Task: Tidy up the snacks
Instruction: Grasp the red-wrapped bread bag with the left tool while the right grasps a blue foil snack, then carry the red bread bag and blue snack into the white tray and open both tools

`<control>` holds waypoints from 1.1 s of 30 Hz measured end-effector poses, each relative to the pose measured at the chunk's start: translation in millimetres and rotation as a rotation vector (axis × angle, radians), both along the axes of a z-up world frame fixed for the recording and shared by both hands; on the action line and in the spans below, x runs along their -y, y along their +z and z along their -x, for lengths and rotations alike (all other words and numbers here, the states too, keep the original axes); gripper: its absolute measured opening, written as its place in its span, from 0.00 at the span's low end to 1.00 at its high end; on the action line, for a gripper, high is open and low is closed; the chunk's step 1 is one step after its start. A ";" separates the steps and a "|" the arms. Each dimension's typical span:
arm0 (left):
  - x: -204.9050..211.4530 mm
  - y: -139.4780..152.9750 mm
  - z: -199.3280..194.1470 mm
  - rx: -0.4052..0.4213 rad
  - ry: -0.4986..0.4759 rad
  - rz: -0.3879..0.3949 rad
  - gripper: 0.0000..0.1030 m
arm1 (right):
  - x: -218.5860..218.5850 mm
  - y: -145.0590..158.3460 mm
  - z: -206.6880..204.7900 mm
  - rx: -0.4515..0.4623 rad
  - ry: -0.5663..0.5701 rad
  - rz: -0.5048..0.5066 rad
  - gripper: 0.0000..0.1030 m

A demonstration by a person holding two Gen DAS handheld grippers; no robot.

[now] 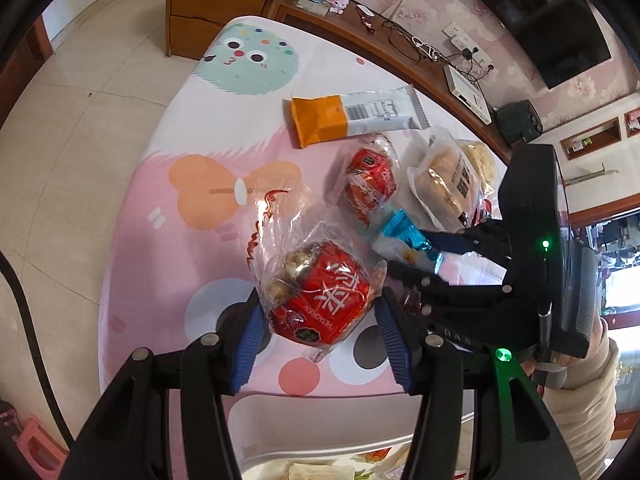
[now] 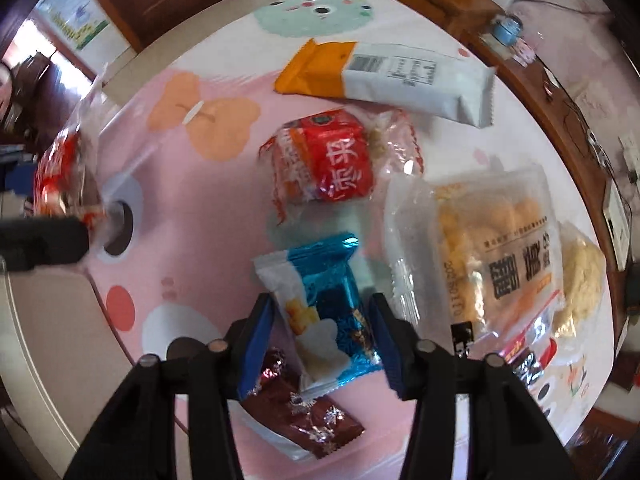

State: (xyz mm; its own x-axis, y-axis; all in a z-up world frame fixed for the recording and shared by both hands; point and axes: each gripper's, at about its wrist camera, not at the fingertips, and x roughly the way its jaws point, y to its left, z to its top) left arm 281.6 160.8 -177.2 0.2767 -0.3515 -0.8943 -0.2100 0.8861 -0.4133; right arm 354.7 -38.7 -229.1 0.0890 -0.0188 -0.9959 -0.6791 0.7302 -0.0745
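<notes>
My left gripper (image 1: 320,316) is shut on a red snack in a clear bag (image 1: 320,300) and holds it above the pink table (image 1: 192,264). It shows blurred at the left of the right wrist view (image 2: 68,176). My right gripper (image 2: 320,332) is closed around a blue-and-white snack packet (image 2: 324,308), also seen in the left wrist view (image 1: 404,240). A second red snack (image 2: 328,160) lies beyond it. An orange-and-white packet (image 2: 384,76) lies at the far side. A clear bag of yellow pastries (image 2: 480,248) lies to the right.
A brown wrapped snack (image 2: 304,412) lies under my right gripper. A pale pastry (image 2: 580,280) sits at the far right. A white tray rim (image 1: 320,456) with food shows below my left gripper. A wooden cabinet (image 1: 224,8) and TV bench stand behind the table.
</notes>
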 end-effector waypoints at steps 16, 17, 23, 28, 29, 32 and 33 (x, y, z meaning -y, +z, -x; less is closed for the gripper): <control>50.7 115.9 87.6 0.222 -0.131 -0.080 0.52 | 61.6 170.5 109.2 0.304 -0.325 -0.327 0.29; 54.9 123.1 97.7 0.240 -0.143 -0.088 0.52 | 66.1 180.9 126.0 0.328 -0.340 -0.351 0.29; 81.3 159.6 173.1 0.348 -0.217 -0.133 0.52 | 96.3 217.1 220.5 0.436 -0.435 -0.490 0.29; 96.7 169.7 228.5 0.429 -0.225 -0.166 0.52 | 99.3 213.9 281.5 0.539 -0.476 -0.507 0.29; 100.0 169.2 236.5 0.442 -0.219 -0.171 0.52 | 100.4 210.0 293.4 0.550 -0.494 -0.517 0.29; 102.5 158.0 256.7 0.466 -0.186 -0.183 0.52 | 105.0 198.0 321.6 0.588 -0.561 -0.544 0.29; 102.6 152.6 261.9 0.469 -0.171 -0.188 0.52 | 106.7 193.5 328.1 0.601 -0.581 -0.553 0.29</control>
